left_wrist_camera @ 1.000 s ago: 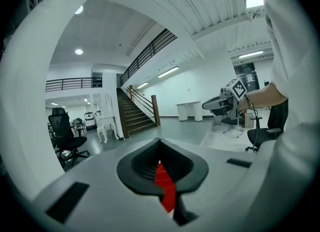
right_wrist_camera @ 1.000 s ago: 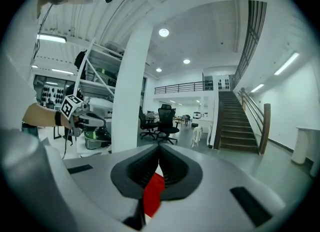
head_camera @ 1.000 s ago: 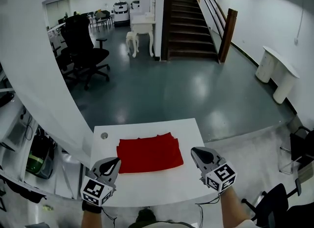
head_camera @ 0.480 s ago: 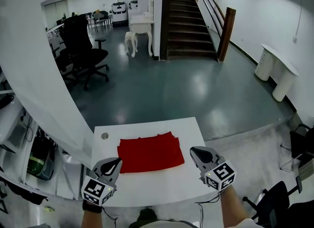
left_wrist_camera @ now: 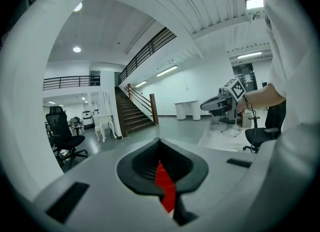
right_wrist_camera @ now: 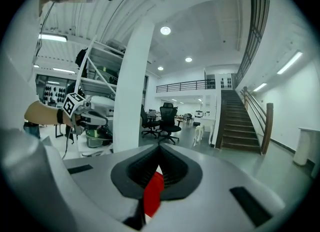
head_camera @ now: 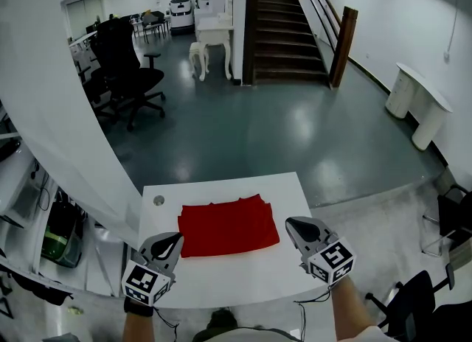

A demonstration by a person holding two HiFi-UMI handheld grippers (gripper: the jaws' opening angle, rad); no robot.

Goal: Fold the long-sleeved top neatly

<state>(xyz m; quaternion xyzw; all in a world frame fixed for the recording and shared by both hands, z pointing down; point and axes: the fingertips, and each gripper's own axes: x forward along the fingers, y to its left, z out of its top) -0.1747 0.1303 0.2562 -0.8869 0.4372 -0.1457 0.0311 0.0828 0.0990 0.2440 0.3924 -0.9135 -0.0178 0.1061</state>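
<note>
At the near edge of the white table, the left gripper and the right gripper each have their jaws closed together on nothing; a red sliver of cloth shows past each pair. Between the 2 grippers lies the long-sleeved top, red and folded into 1 flat, wide rectangle. Its far edge is slightly wavy, with a small peak toward the right. Each gripper tip sits just beside a side edge of it. Beyond the table are a grey floor, a black office chair and a staircase.
</note>
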